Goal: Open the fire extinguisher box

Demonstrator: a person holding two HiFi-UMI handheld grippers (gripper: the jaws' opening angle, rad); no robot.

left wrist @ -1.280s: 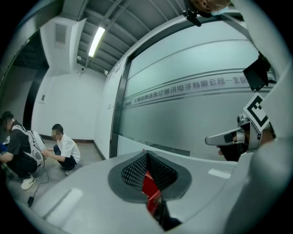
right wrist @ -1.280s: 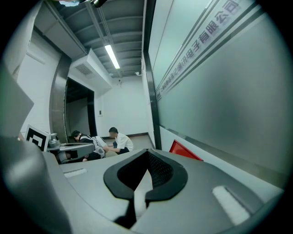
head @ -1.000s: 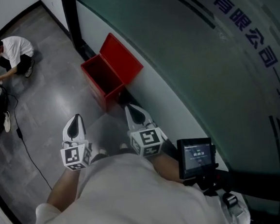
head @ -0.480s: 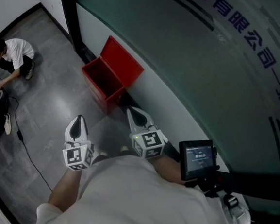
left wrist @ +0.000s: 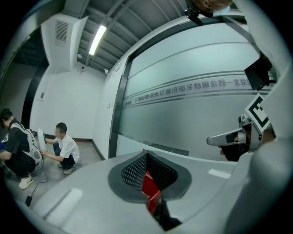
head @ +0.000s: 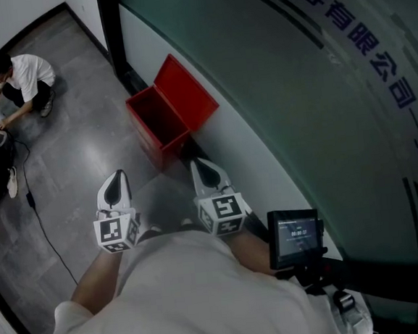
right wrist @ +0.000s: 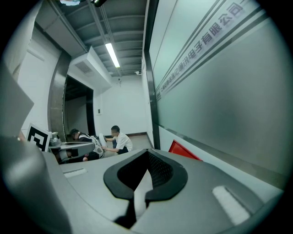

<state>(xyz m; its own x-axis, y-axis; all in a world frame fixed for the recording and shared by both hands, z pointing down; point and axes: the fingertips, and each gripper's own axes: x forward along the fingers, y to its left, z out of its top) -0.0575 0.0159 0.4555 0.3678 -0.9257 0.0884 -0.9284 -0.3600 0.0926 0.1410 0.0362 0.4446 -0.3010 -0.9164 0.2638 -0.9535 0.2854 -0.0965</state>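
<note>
The red fire extinguisher box (head: 163,124) stands on the grey floor against the frosted glass wall. Its lid (head: 191,91) is raised and leans back on the wall, and the inside shows as a bare red hollow. My left gripper (head: 113,184) and right gripper (head: 205,169) are held side by side near my body, short of the box and touching nothing. Both are shut with nothing between the jaws. In the left gripper view a strip of the red box (left wrist: 149,186) shows past the closed jaws. In the right gripper view the red lid (right wrist: 184,150) shows to the right.
The frosted glass wall (head: 312,95) runs along the right, with a black post (head: 109,26) beyond the box. A person in a white shirt (head: 21,77) crouches at the far left beside another person. A black cable (head: 41,229) trails over the floor. A small screen (head: 295,234) sits by my right arm.
The view has shifted slightly, so the box sits a little further right in the picture. The crouching person has moved a little. Both grippers stay where they were, shut.
</note>
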